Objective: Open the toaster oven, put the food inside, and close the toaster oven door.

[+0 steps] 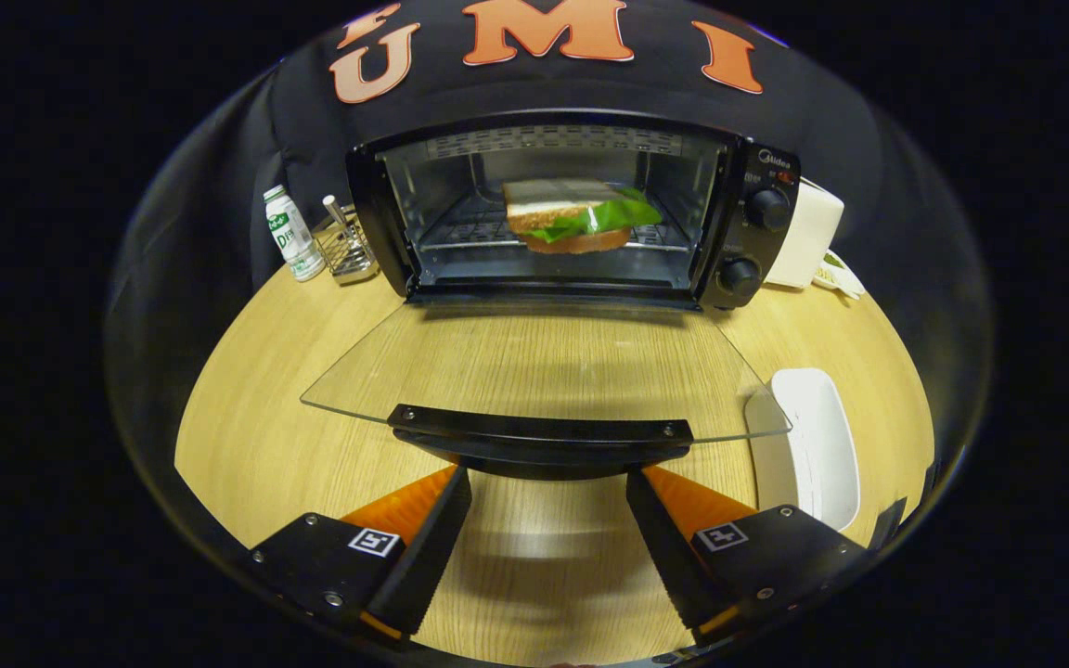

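Inside the oven point(572, 209), at twelve o'clock beyond the fingers, a sandwich point(581, 218) sits on the rack. The glass door point(534, 371) lies folded down, its handle point(542, 436) just ahead of the gripper point(548, 492), which gapes wide and empty.

Open tool point(548, 482) just below door handle point(541, 432); bare table point(256, 436) leftward.

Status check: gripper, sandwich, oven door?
Gripper open, empty, just short of black door handle. Lettuce sandwich on rack inside black toaster oven. Glass door down flat. Nothing blocking.
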A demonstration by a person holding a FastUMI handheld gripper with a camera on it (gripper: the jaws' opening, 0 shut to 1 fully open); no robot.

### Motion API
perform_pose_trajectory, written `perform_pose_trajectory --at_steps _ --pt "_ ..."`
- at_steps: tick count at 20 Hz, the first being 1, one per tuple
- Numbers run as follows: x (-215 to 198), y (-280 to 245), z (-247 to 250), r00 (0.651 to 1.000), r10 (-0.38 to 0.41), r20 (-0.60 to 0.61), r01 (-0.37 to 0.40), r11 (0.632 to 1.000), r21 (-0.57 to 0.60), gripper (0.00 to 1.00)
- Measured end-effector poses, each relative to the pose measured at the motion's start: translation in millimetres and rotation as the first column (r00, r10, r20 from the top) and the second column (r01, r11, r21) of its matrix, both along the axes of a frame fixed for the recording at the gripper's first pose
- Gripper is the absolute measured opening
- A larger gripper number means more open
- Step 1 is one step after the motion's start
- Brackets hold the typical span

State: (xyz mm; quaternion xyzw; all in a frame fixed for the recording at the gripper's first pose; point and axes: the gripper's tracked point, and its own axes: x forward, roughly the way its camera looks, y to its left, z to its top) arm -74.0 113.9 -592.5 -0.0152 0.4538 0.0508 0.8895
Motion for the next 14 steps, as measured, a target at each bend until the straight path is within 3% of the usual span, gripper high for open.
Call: perform_pose_trajectory --at_steps 8,14 --pt "68 0 60 0.989 -0.051 0.137 0.045 0.998 0.048 1.0" --pt "113 6 74 0.975 -0.102 0.196 0.088 0.993 0.077 1.0"
